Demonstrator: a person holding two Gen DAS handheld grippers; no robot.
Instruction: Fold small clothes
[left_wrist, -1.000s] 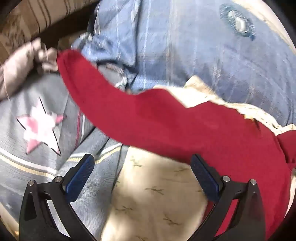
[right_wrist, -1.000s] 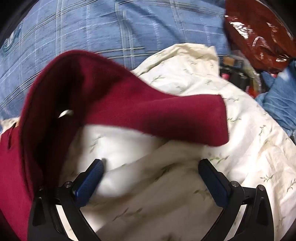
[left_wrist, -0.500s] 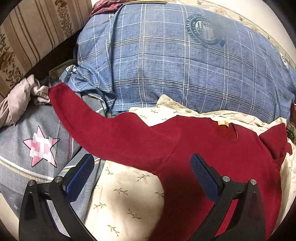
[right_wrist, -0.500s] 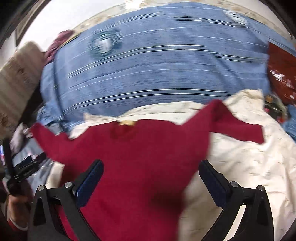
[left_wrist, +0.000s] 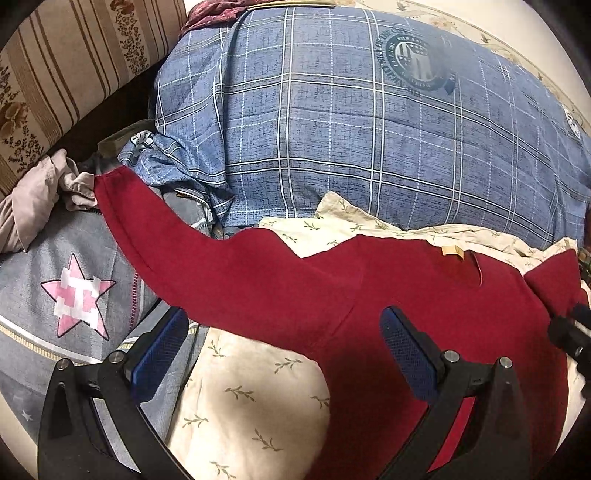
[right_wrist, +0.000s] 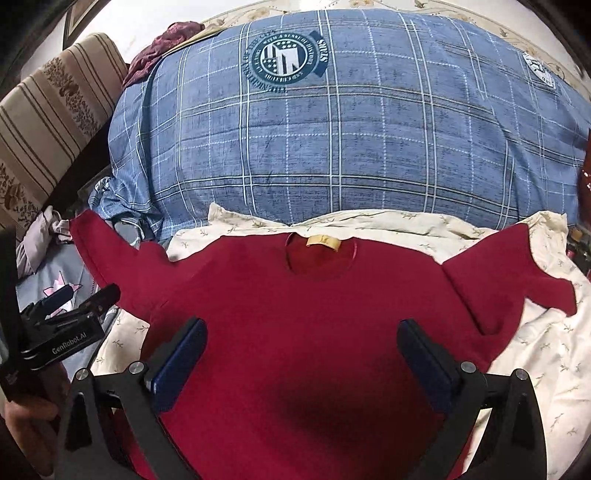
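A small dark red long-sleeved sweater (right_wrist: 314, 317) lies flat on a cream leaf-print sheet (right_wrist: 546, 347), neck and tan label (right_wrist: 324, 242) toward the far side. Its left sleeve (left_wrist: 177, 236) stretches out onto grey bedding; its right sleeve (right_wrist: 517, 273) lies bent on the sheet. My left gripper (left_wrist: 284, 354) is open and empty above the left armpit area. My right gripper (right_wrist: 303, 362) is open and empty above the sweater's body. The left gripper also shows in the right wrist view (right_wrist: 70, 302), at the far left.
A big blue plaid duvet (right_wrist: 351, 140) is heaped just behind the sweater. Grey bedding with a pink star (left_wrist: 74, 295) and a crumpled beige garment (left_wrist: 37, 199) lie to the left. A striped floral sofa back (left_wrist: 74, 66) stands at the far left.
Both grippers have pulled back and up from the sweater. The sleeves that hung lifted and bunched a second ago now lie spread out flat on the sheet.
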